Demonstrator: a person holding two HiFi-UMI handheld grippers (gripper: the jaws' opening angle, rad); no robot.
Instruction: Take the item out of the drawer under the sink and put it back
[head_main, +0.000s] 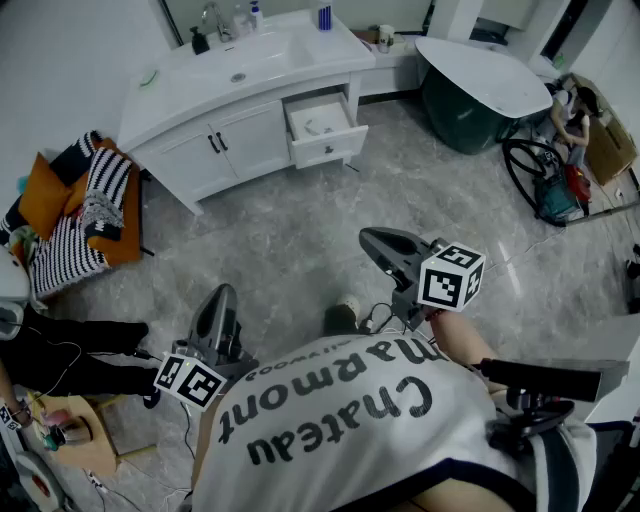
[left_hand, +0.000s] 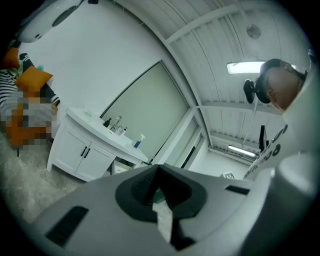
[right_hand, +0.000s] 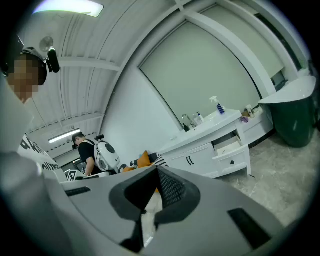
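Observation:
The white sink cabinet (head_main: 240, 110) stands against the far wall, and its right-hand drawer (head_main: 328, 148) is pulled out. A small pale item (head_main: 316, 126) lies inside it. Both grippers are held close to my body, well short of the cabinet on the grey floor. My left gripper (head_main: 222, 292) is shut and empty, its jaws meeting at the tip (left_hand: 159, 169). My right gripper (head_main: 366, 238) is also shut with nothing in it (right_hand: 157, 170). The open drawer (right_hand: 229, 147) shows far ahead in the right gripper view; the cabinet (left_hand: 85, 152) also appears in the left gripper view.
A dark green bathtub (head_main: 480, 90) stands right of the cabinet, with a vacuum cleaner (head_main: 552, 190) and a cardboard box (head_main: 608, 145) beyond it. Striped and orange cushions (head_main: 80, 205) lie at the left. Bottles (head_main: 325, 15) stand on the counter. A person with a backpack (right_hand: 92, 152) stands behind me.

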